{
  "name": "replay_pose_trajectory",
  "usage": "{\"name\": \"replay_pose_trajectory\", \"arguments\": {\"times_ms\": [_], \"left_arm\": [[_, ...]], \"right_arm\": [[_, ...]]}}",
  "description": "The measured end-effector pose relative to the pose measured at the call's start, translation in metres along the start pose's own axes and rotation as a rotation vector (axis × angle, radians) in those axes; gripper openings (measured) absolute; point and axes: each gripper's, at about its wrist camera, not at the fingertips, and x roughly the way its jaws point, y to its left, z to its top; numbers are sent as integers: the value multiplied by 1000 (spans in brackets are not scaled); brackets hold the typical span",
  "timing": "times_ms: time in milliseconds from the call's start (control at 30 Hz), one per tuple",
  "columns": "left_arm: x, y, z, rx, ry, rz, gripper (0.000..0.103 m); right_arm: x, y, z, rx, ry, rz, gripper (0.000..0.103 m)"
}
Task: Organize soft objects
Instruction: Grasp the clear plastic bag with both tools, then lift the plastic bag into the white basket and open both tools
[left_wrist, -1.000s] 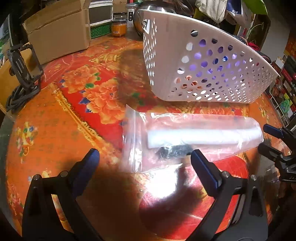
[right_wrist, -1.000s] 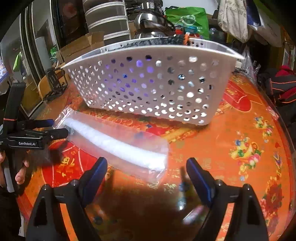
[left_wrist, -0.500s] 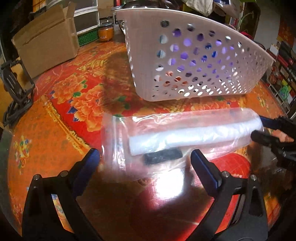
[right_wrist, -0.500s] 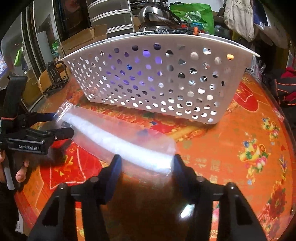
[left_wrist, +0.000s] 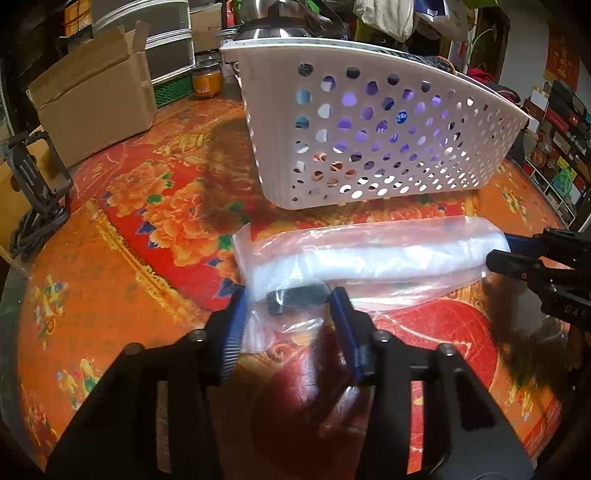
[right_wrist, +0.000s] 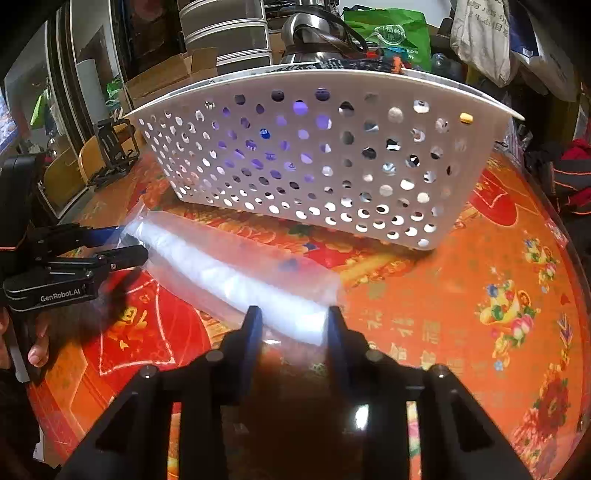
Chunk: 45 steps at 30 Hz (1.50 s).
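A clear zip bag with a white roll and a small black piece inside lies on the red-orange tablecloth, in front of a white perforated basket. My left gripper is closed in on the bag's left end around the black piece. My right gripper is closed in on the bag's other end, its fingers pressing the white roll. Each gripper shows in the other's view: the right one and the left one. The basket holds purple and dark things seen through its holes.
A cardboard box, a black stand, an orange jar and a green crate stand at the back left. A steel kettle and stacked drawers are behind the basket. The round table's edge curves at the right.
Both grippers have closed from wide open onto the two ends of the bag and moved closer to it. The bag looks slightly bunched at the left end.
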Motion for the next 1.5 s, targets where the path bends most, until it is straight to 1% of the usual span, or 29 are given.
{"name": "replay_pose_trajectory", "arguments": {"times_ms": [33,67,100,167,267,400,567,767,1033,1167,1233,1333,1500], "left_arm": [[-1,2,0,-7,-2,-8,35],[-1,4,1,-13,-4,-16,31],[-2,5,1,-18,-6,-26,26],[-3,3,0,-12,-6,-24,23],[-8,1,-1,-3,-25,-21,19],[-17,1,-1,-13,-52,-38,15],[-25,-1,-3,-18,-79,-41,14],[-30,-5,-4,3,-105,-31,14],[-47,-10,-9,20,-159,-21,13],[-66,-8,-15,-9,-196,-37,13],[-77,-11,-16,-1,-215,-32,13],[-96,-17,-17,13,-248,-28,13],[-140,-26,-10,30,-328,-31,13]], "right_arm": [[0,0,0,2,-1,6,25],[0,-1,0,3,-1,16,22],[-1,-1,0,6,-2,25,21],[-2,-1,-1,7,-8,36,18],[-5,4,-2,-7,-23,27,15],[-13,8,-2,-21,-71,20,14],[-21,9,-3,-22,-116,22,14],[-24,6,-3,-9,-127,34,14],[-33,-2,-4,28,-172,62,13],[-45,2,-7,17,-194,55,13],[-57,8,-7,6,-218,50,13],[-73,17,-7,-24,-249,19,13],[-106,20,-5,-32,-311,14,13]]}}
